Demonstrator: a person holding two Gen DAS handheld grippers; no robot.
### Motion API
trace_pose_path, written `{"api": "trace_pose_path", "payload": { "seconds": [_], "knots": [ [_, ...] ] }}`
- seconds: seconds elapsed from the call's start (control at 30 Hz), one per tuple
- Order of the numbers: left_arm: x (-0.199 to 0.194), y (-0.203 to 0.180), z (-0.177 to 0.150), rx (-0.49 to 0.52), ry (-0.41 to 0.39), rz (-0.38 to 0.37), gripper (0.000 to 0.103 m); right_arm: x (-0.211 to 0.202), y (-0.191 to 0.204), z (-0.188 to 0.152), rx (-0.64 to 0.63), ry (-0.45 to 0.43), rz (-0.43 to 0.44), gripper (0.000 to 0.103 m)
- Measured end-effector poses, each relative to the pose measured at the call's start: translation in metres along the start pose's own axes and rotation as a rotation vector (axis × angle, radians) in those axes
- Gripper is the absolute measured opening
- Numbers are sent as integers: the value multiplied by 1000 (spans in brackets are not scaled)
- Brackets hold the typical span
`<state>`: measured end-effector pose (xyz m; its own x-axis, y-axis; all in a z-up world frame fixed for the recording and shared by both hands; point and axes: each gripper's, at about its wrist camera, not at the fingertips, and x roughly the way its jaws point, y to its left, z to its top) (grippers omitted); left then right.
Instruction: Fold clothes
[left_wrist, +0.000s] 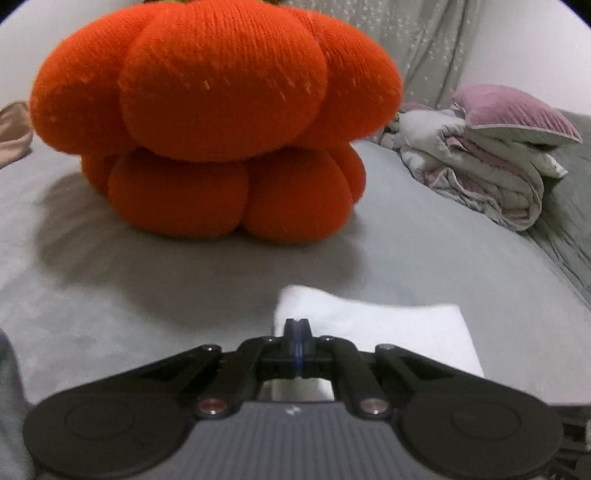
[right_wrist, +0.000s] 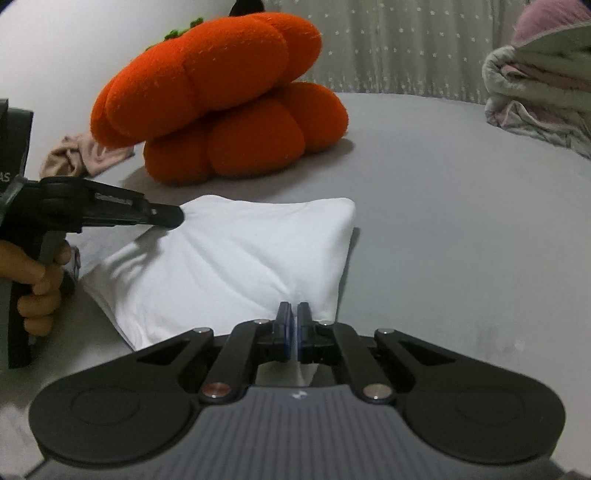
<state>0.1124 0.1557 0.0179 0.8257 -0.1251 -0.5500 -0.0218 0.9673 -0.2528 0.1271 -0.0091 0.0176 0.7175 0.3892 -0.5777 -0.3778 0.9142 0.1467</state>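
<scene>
Pinching soft, creased white cloth: both grippers, left gripper and right gripper.

Orange pumpkin cushion blocks the way ahead; grey bed lies open rightward.

Both wrist views look low and close across the bed, sharing the white garment and orange pumpkin cushion

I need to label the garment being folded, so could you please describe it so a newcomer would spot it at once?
On the grey bed, find the big orange pumpkin cushion. In front of it lies the white folded cloth, pinched by both hand-held grippers. Unlike the beige garment and the crumpled quilt pile, it is plain white and flat.
</scene>
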Motion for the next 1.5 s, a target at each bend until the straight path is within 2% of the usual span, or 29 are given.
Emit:
{"api": "trace_pose_path", "payload": {
  "seconds": [0.33, 0.43, 0.57, 0.73, 1.0, 1.3, 1.4, 1.47, 1.5],
  "knots": [
    [15, -17, -10, 142, 27, 83, 7, 0, 0, -3, 15, -9, -7, 0],
    [10, -17, -10, 150, 30, 104, 7, 0, 0, -4, 29, -14, -2, 0],
    [10, -12, -16, 157, 63, 176, 6, -1, 2, -5, 22, -23, -11, 0],
    [7, -22, -22, 210, 58, 210, 6, -1, -1, -5, 38, -28, -1, 0],
    [-4, -21, -23, 194, 82, 233, 6, -2, -2, -6, 53, -39, 1, 0],
    [-42, -16, -23, 153, 75, 231, 6, -4, -1, -5, 54, -49, -5, 0],
    [-62, -21, -22, 158, 56, 230, 7, -10, -3, -4, 90, -64, 15, 8],
    [-67, -23, -22, 150, 58, 223, 7, -19, -2, -4, 119, -82, 15, 19],
    [-70, -25, -23, 146, 59, 220, 7, -23, -1, -5, 129, -96, 8, 19]
  ]
}}
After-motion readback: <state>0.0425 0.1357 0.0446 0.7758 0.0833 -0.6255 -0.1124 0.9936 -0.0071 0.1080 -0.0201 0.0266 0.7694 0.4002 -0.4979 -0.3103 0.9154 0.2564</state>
